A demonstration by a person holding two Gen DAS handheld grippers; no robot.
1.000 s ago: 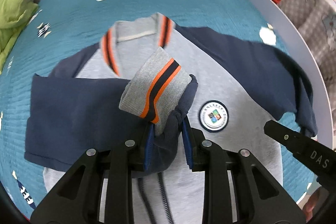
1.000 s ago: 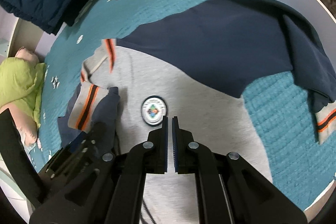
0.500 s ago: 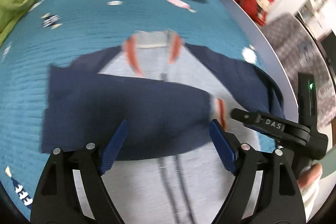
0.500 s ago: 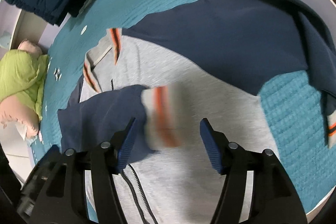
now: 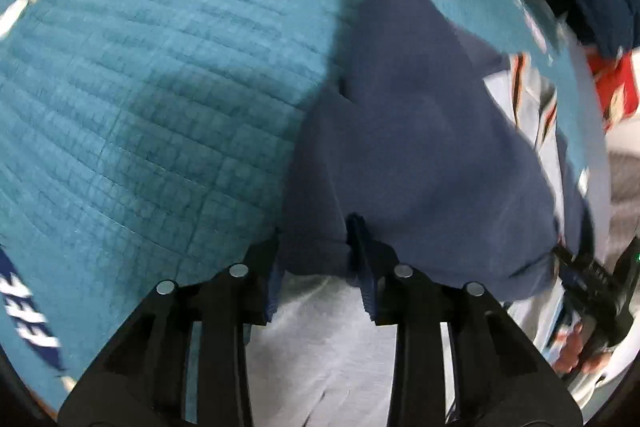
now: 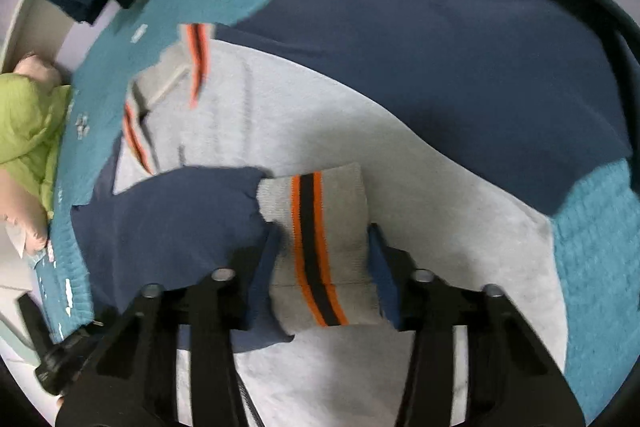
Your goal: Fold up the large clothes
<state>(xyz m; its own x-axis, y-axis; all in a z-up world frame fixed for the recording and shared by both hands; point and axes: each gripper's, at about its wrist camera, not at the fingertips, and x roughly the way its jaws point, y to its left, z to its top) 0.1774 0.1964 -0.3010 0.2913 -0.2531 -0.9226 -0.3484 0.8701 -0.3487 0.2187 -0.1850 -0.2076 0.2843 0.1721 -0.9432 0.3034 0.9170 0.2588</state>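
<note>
The left gripper (image 5: 314, 259) is clenched on the navy sleeve (image 5: 420, 147); the right gripper (image 6: 324, 267) straddles its striped cuff (image 6: 320, 227), jaws apart. The jacket (image 6: 320, 115), soft and floppy, lies on the bed (image 5: 140, 87) toward 12 o'clock; grasping thick edges looks best.

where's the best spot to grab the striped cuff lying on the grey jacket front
Probably pinch the striped cuff across its stripes at mid-length, coming straight down from above. It lies flat on the grey jacket front, and the open right tongs already straddle its two side edges, so closing there should bunch it between them.
</note>
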